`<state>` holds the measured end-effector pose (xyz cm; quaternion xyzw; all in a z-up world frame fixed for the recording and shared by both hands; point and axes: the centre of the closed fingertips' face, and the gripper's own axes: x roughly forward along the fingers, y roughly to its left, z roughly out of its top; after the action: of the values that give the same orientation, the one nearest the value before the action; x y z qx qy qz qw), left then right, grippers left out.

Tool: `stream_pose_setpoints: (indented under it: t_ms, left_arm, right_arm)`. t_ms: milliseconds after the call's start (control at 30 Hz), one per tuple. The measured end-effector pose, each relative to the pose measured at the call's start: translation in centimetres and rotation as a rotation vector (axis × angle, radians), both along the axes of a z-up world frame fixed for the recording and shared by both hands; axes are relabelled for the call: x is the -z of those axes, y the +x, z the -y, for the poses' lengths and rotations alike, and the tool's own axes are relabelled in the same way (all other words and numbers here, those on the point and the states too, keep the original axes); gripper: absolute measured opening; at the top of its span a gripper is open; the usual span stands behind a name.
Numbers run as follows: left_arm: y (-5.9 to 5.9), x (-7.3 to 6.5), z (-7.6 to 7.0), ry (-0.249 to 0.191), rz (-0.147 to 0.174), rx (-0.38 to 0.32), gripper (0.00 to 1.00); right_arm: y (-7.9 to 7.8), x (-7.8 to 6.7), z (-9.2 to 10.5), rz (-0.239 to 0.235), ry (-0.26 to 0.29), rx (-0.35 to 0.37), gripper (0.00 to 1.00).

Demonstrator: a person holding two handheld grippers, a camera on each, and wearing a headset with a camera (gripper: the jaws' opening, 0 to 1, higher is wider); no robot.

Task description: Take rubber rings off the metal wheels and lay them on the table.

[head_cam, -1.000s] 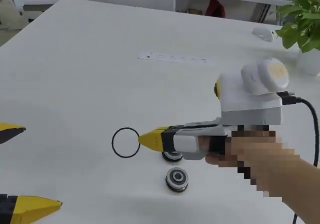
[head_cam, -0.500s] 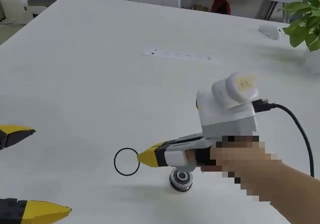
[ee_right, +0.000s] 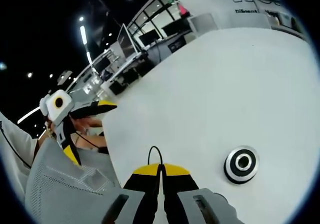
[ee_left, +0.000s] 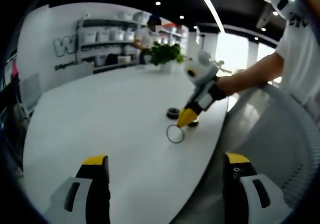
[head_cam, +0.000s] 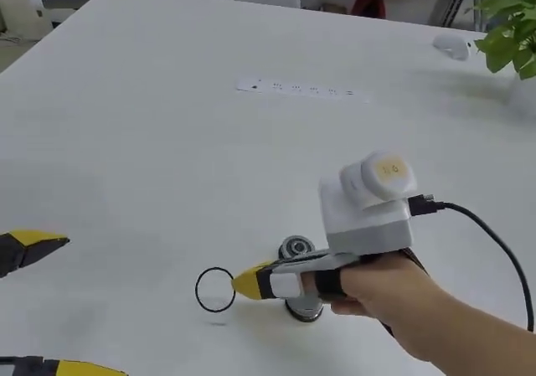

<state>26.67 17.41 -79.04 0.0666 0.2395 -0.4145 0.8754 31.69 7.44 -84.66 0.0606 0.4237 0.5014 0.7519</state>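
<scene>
Moved since a second ago: right hand-held gripper (head_cam: 239, 282), now nearer me, lying over the near metal wheel (head_cam: 305, 311) instead of the far metal wheel (head_cam: 295, 247). Its jaws are together, pinching a thin black rubber ring (head_cam: 215, 290) that juts from their tip low over the tabletop (head_cam: 151, 141); I cannot tell whether it touches. Also logged: left hand-held gripper (ee_left: 165, 159), jaws wide apart, well left of both wheels.

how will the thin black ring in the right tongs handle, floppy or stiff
Probably light and floppy: the ring is very thin, though it holds a round loop in the shut right tongs, so somewhat springy. Laid flat it likely won't roll.
</scene>
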Motion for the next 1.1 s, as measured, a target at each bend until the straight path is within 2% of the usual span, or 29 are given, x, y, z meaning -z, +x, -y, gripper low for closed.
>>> stream_pose_setpoints:
  t_ms: [167,267,367,533,667,867,1033,1100]
  left_arm:
    - [0.1,-0.3,-0.3,0.0,0.003,-0.014,0.96]
    - [0.0,-0.4,-0.4,-0.006,0.002,-0.021,0.95]
    - [0.1,-0.5,-0.5,-0.012,0.001,-0.025,0.95]
    - [0.0,-0.5,-0.4,0.003,0.002,-0.02,0.95]
    - [0.0,-0.5,-0.5,0.015,0.003,-0.023,0.96]
    - [0.0,-0.8,-0.2,0.022,0.01,-0.008,0.96]
    - [0.0,-1.1,0.1,0.03,0.011,0.012,0.96]
    - [0.0,-1.2,0.2,0.037,0.015,0.022,0.96]
  right_arm:
    - [0.5,0.3,0.5,-0.005,-0.004,0.036,0.0]
    - [0.6,0.7,0.6,-0.005,-0.016,0.042,0.05]
    - [0.6,1.3,1.0,0.031,-0.059,0.02,0.06]
    - [0.9,1.3,1.1,0.055,-0.073,0.016,0.13]
    - [1.1,0.6,1.3,0.056,-0.051,0.034,0.13]
    - [1.5,-0.8,1.7,0.092,-0.026,0.03,0.14]
    - [1.5,-1.7,2.1,0.143,-0.03,-0.015,0.17]
    - [1.8,-2.4,2.5,0.153,-0.013,-0.01,0.19]
